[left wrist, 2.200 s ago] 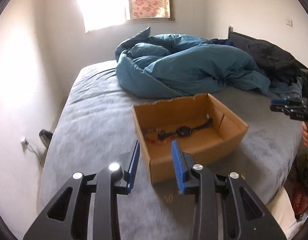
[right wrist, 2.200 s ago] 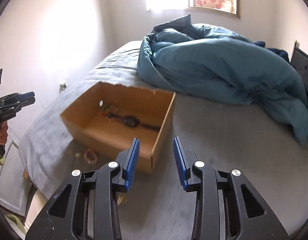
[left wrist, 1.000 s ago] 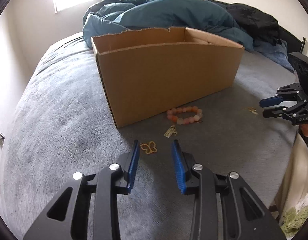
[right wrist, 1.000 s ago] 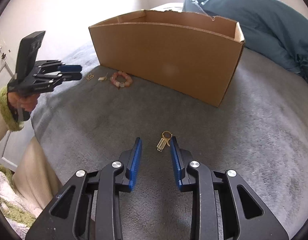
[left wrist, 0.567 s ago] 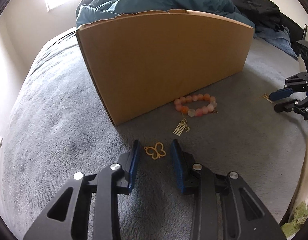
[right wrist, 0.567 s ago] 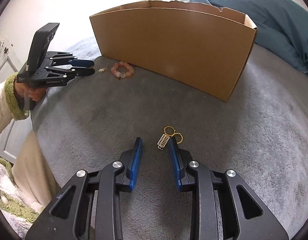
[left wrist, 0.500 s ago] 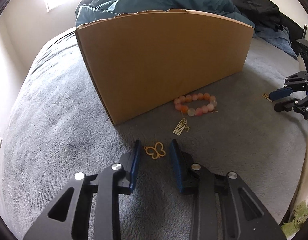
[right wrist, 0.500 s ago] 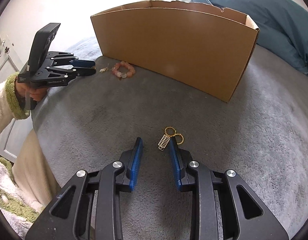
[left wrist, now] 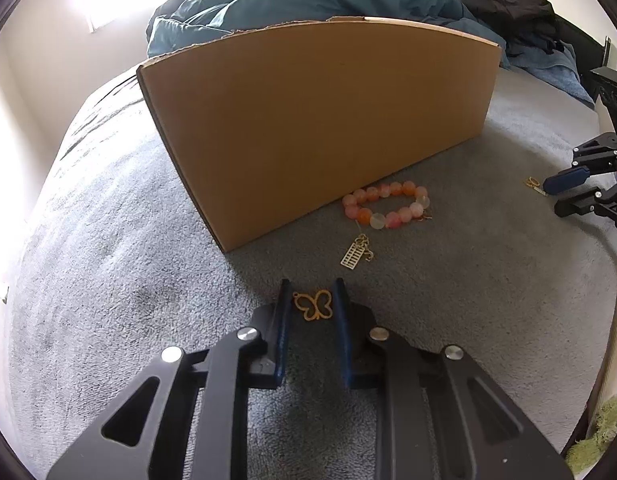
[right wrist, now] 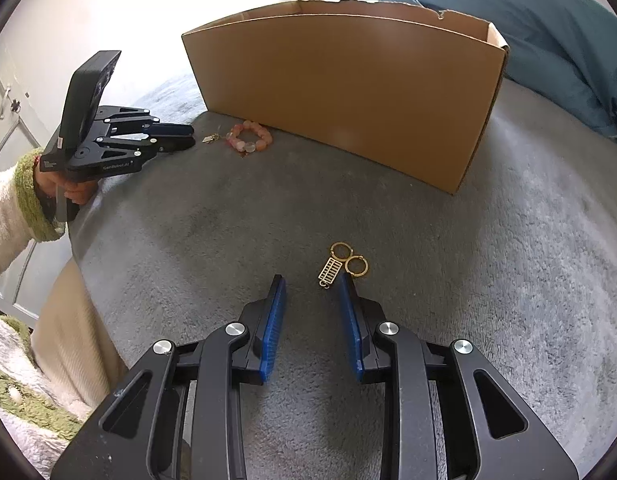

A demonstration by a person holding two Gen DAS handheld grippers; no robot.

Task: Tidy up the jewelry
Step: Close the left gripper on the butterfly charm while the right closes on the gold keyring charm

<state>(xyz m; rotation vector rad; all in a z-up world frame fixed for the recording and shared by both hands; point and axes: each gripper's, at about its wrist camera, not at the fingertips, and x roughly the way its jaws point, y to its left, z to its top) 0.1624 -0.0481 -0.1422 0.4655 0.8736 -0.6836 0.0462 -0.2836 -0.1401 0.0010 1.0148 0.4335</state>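
The left gripper (left wrist: 311, 294) is closing around a thin golden butterfly pendant (left wrist: 313, 305) that lies between its blue pads on the grey fleece blanket (left wrist: 108, 272); the pads are not yet pressing it. Further right lie a pink bead bracelet (left wrist: 386, 204) and the brown cardboard box (left wrist: 316, 120). The right gripper (right wrist: 311, 286) stands spread, with golden hoop earrings (right wrist: 344, 260) just before its tips.

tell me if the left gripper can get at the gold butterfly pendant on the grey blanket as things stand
Probably yes. The gold butterfly pendant lies flat between the left gripper fingers, whose jaws are closing, with nothing in the way. It is thin on the soft grey blanket, so the pinch may slip.
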